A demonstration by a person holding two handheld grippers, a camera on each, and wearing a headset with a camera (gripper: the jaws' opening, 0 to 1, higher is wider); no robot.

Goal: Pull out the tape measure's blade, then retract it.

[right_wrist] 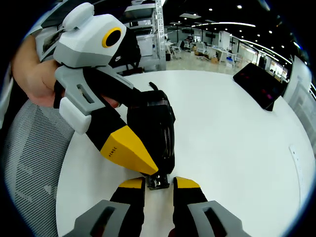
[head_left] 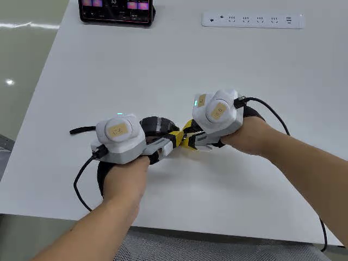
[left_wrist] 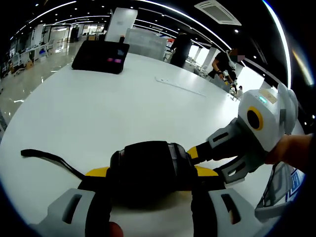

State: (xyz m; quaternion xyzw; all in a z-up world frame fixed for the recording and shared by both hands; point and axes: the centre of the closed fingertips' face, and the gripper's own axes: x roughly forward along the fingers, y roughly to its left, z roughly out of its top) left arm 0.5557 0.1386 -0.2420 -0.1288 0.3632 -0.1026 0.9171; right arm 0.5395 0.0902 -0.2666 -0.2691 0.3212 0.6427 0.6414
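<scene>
The black tape measure [head_left: 157, 125] rests on the white table [head_left: 163, 70], its black wrist strap [head_left: 81, 130] trailing to the left. My left gripper [head_left: 173, 139] is shut on the case, which sits between its yellow-tipped jaws in the left gripper view [left_wrist: 148, 163]. The right gripper [head_left: 188, 141] comes in from the right and meets the case's front. In the right gripper view, the blade's metal end hook [right_wrist: 159, 182] is pinched between the right gripper's yellow fingertips [right_wrist: 134, 183]. The case [right_wrist: 154, 123] lies just beyond. No length of blade shows.
A white power strip [head_left: 253, 20] lies at the table's far right and a dark tablet [head_left: 116, 10] at the far edge. Black cables run off both grippers toward the near table edge [head_left: 179, 228]. A mesh chair [right_wrist: 29, 163] is below it.
</scene>
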